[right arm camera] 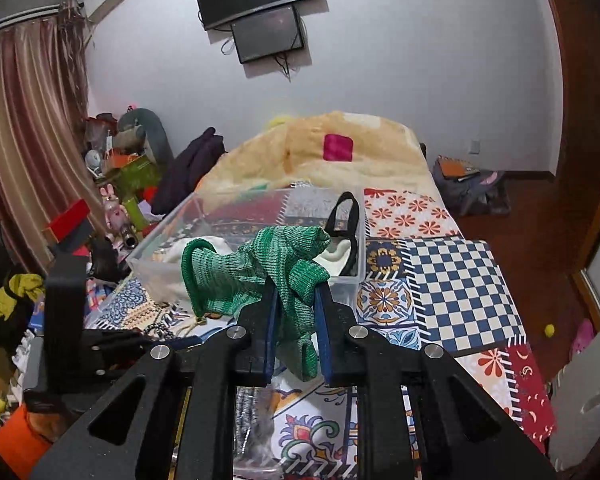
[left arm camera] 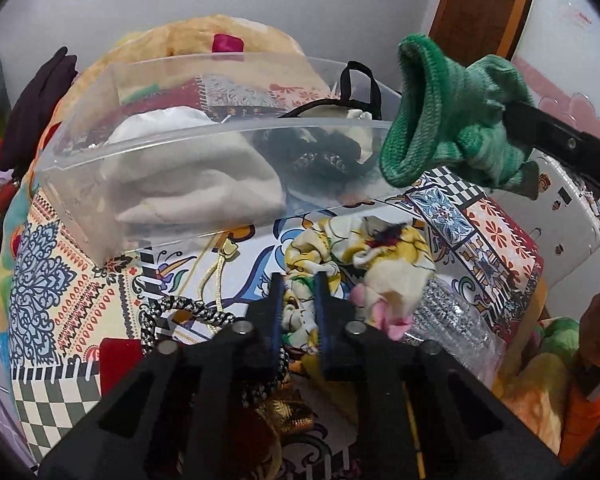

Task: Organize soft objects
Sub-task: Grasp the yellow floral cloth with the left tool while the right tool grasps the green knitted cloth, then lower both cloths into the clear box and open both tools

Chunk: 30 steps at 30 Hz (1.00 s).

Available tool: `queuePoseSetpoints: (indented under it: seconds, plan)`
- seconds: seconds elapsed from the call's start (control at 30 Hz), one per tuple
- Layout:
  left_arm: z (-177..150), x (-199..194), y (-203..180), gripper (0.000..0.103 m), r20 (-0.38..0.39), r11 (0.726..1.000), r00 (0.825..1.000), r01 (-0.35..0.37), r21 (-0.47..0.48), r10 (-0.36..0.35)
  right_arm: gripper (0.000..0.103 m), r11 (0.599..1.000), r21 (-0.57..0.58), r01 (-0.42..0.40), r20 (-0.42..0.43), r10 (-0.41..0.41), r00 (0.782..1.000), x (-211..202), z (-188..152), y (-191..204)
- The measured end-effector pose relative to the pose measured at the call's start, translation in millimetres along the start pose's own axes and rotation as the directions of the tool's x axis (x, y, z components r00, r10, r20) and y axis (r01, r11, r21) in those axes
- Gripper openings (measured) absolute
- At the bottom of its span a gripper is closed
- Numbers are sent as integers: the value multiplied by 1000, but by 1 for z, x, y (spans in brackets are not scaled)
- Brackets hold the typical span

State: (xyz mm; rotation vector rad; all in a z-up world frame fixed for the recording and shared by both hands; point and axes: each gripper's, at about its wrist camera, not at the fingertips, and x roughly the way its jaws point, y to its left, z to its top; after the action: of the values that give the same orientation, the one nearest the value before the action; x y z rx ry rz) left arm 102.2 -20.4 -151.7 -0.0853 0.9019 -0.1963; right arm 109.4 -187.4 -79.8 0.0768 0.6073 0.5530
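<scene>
My right gripper [right arm camera: 295,300] is shut on a green knit glove [right arm camera: 268,268] and holds it in the air just in front of the clear plastic bin [right arm camera: 148,268]; the glove also shows in the left wrist view [left arm camera: 452,120], beside the bin's right end. The bin [left arm camera: 220,140] holds a folded cream cloth [left arm camera: 196,184], a black item [left arm camera: 324,152] and a black strap. My left gripper [left arm camera: 299,284] hovers low over the bed, its jaws closed on a fold of a yellow floral cloth [left arm camera: 364,256].
A patterned bedspread [right arm camera: 452,280] covers the bed. A black-and-white braided cord [left arm camera: 180,312], a gold cord [left arm camera: 220,264] and a silver glittery item [left arm camera: 448,312] lie near the left gripper. A tan blanket [right arm camera: 340,148] is behind the bin. Clutter stands left of the bed.
</scene>
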Motion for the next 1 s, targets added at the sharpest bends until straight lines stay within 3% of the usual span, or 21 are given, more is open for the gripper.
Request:
queuePoseSetpoints:
  seconds: [0.3,0.6,0.83,1.0]
  plan:
    - [9,-35,5,6,119,1000,993,-23,0,23,15,1000,4,-6,44,5,999,-12,8,2]
    - [40,-82,21,6,277,998,959,-47,-47,58,15,1000,-3,5,93,-5,996,-10,28,9]
    - [70,-82,41,6,327,991,937,-98,-93,124,15,1000,15,-1,91,0,996,10,45,12]
    - [78,-60,53,6,300,984,938,-146,-107,172,15,1000,19,6,42,-6,999,34,47,14]
